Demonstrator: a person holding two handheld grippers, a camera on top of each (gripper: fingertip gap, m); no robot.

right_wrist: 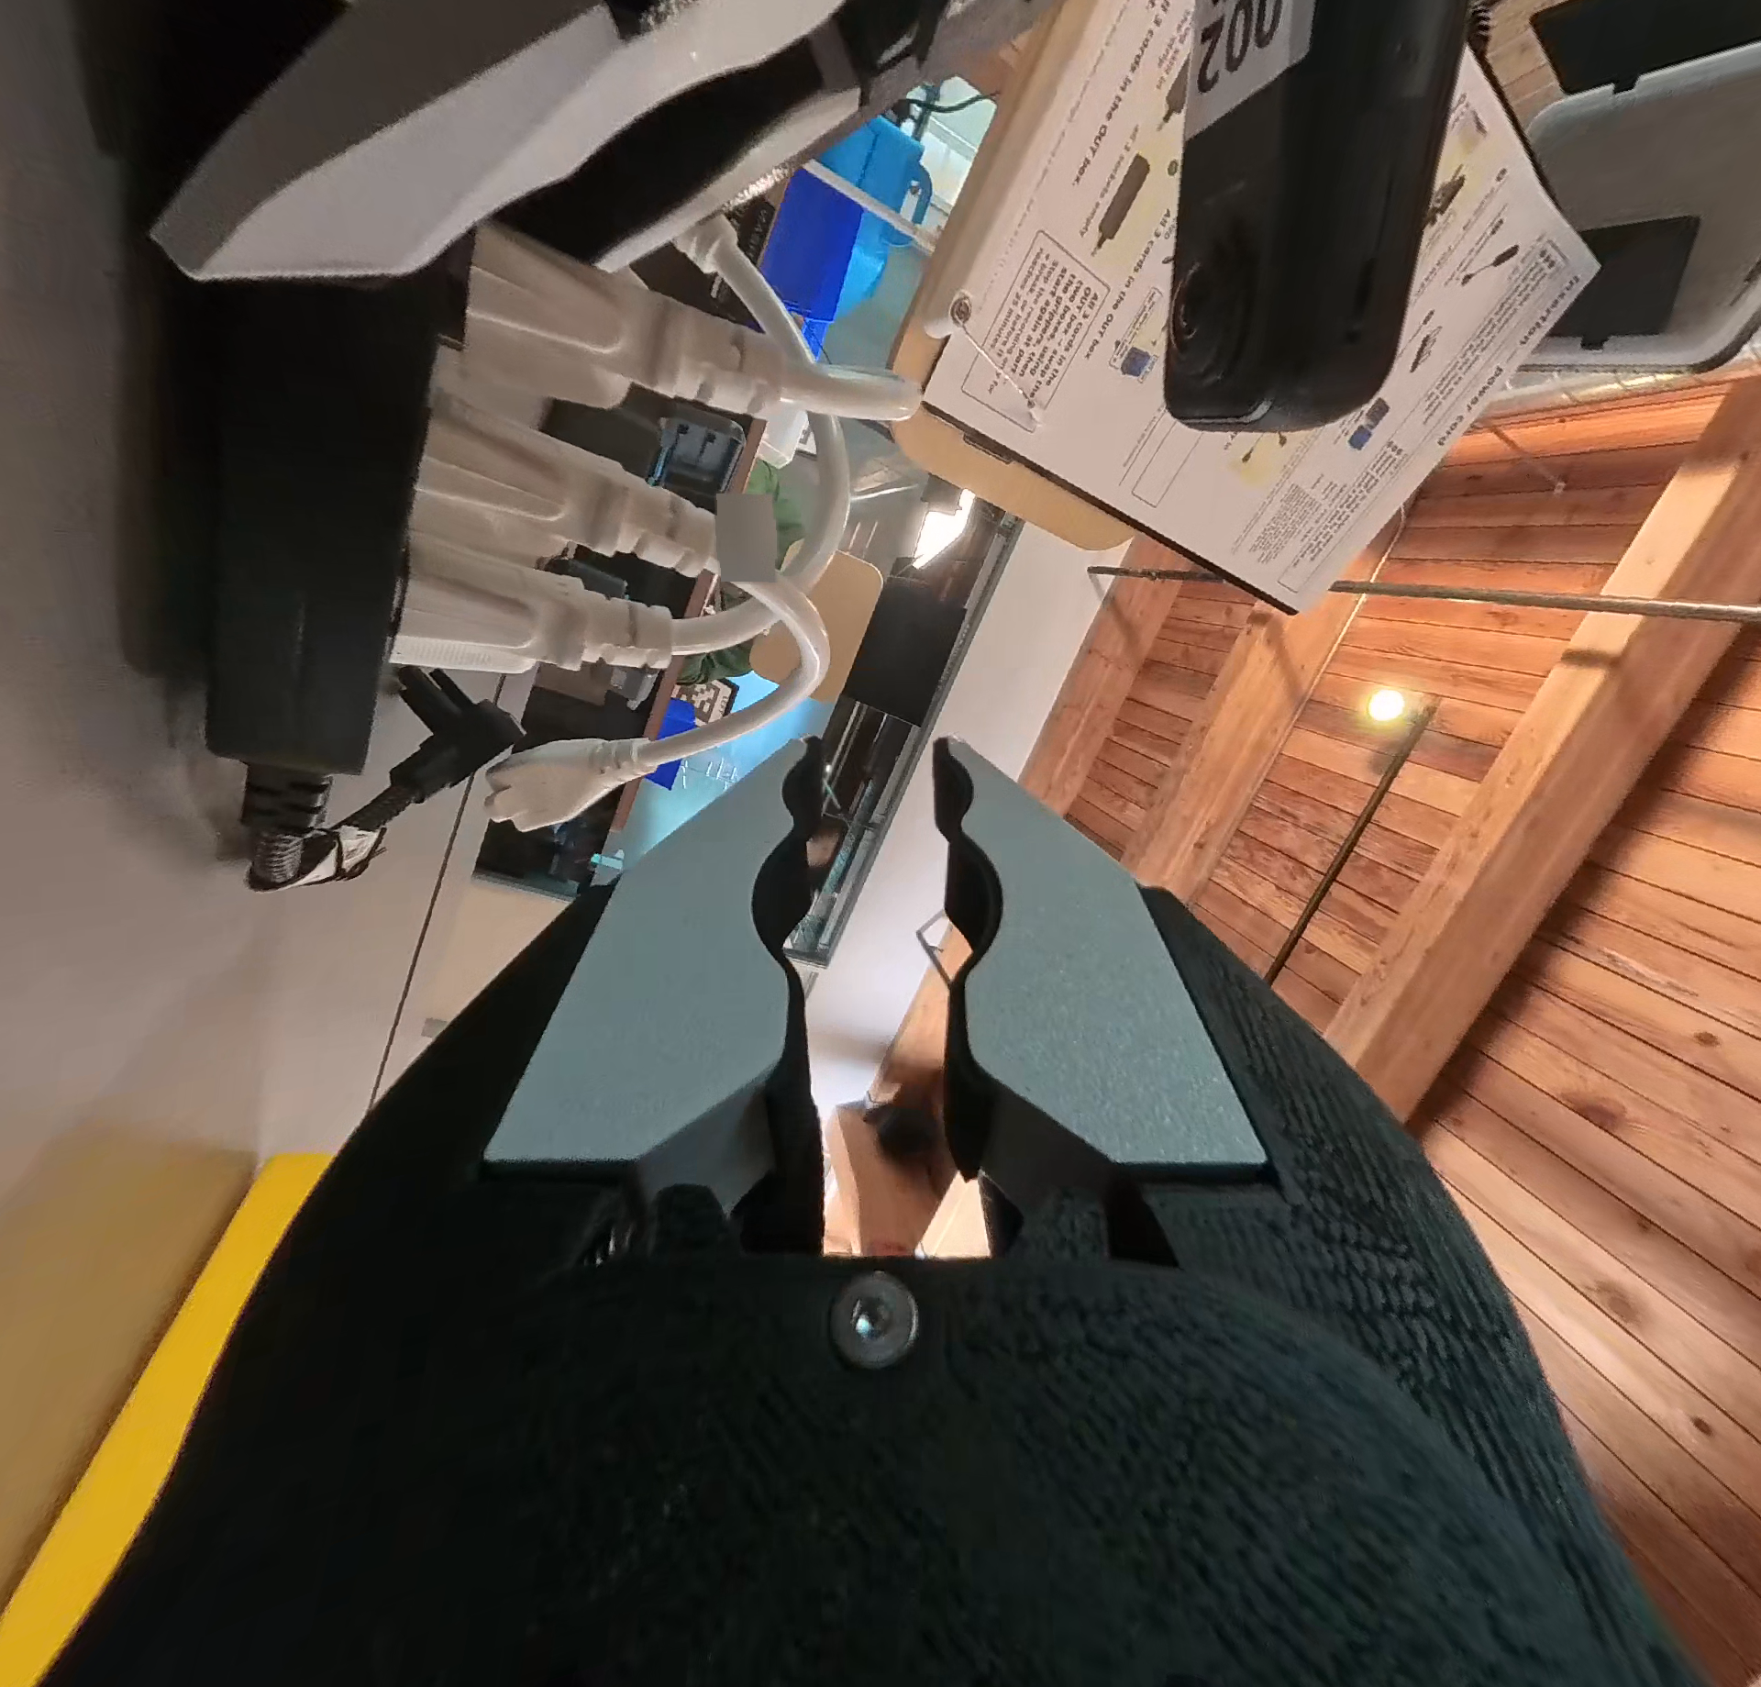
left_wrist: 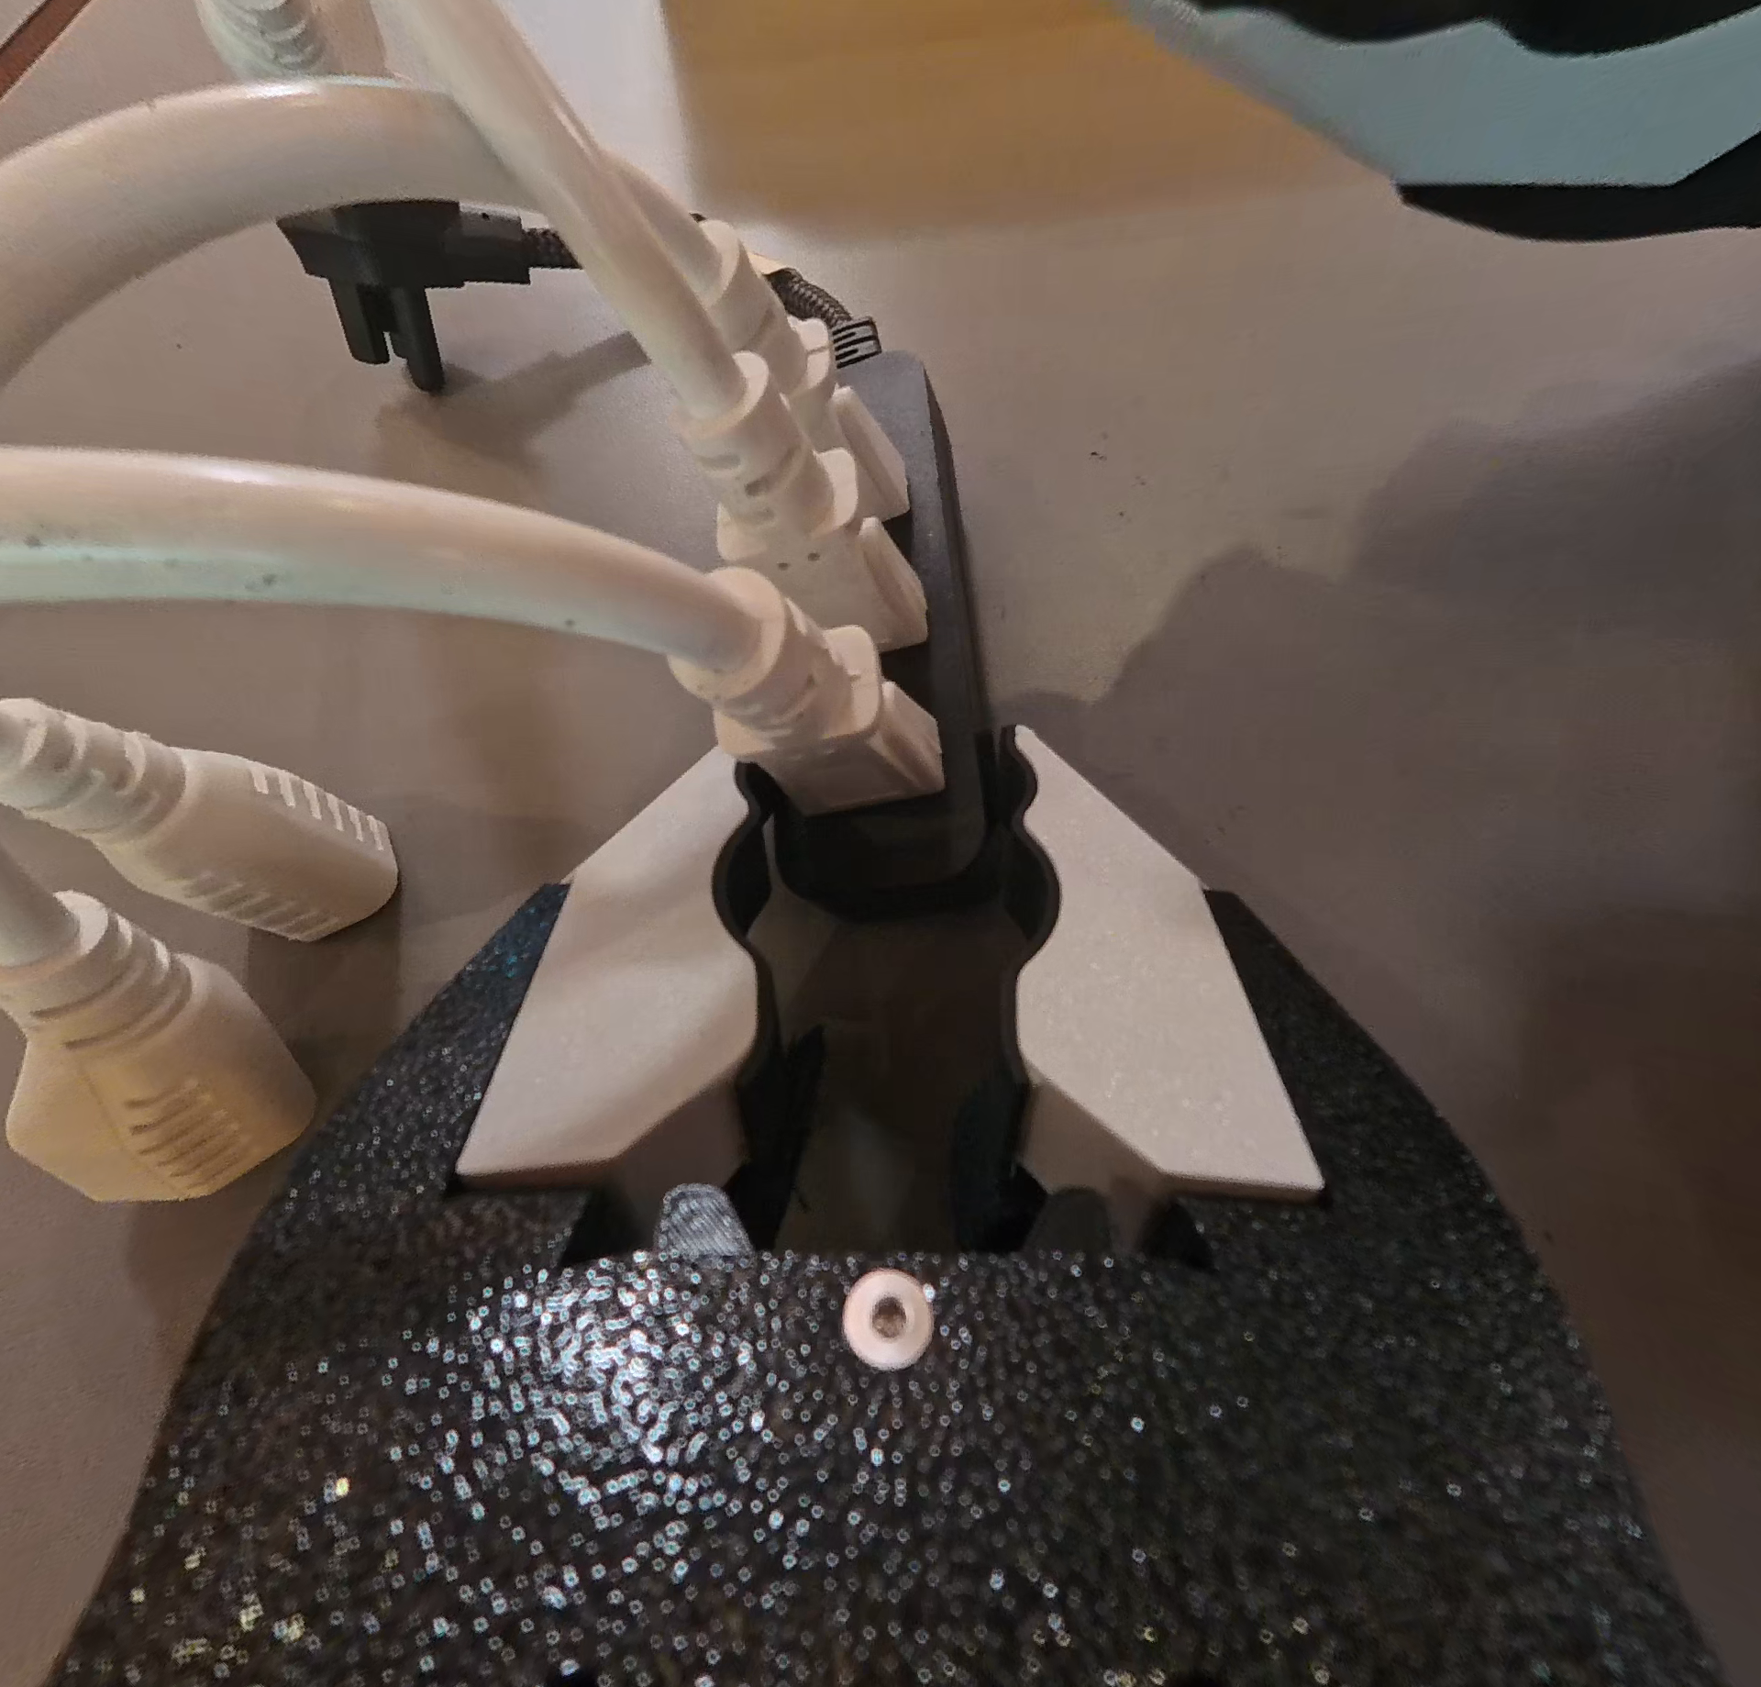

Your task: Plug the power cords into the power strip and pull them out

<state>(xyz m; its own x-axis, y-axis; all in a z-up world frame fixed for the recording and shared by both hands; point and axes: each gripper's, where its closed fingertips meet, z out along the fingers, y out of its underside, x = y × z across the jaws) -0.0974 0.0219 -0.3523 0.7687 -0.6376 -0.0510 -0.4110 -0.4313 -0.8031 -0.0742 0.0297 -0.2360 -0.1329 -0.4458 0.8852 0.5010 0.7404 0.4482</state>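
A black power strip (left_wrist: pixel 939 517) stands on its side on the grey table, with three white plugs (left_wrist: pixel 819 717) in its sockets. My left gripper (left_wrist: pixel 884 760) is shut on the strip's near end. In the right wrist view the strip (right_wrist: pixel 286 545) is at the left with the white plugs (right_wrist: pixel 515 478) sticking out, and the left gripper's grey fingers (right_wrist: pixel 476 116) clamp it from above. My right gripper (right_wrist: pixel 877 755) is open and empty, off to the side of the plugs and apart from them. It also shows in the left wrist view (left_wrist: pixel 1429 88) at the top right.
Two loose white cord ends (left_wrist: pixel 276 841) lie on the table at the left. The strip's own black plug (left_wrist: pixel 400 278) lies farther back. A yellow edge (right_wrist: pixel 143 1451) borders the table. An instruction sheet on a board (right_wrist: pixel 1096 326) stands behind, with a wooden wall beyond. Across from one pair of fingers to the other is roughly 12 cm.
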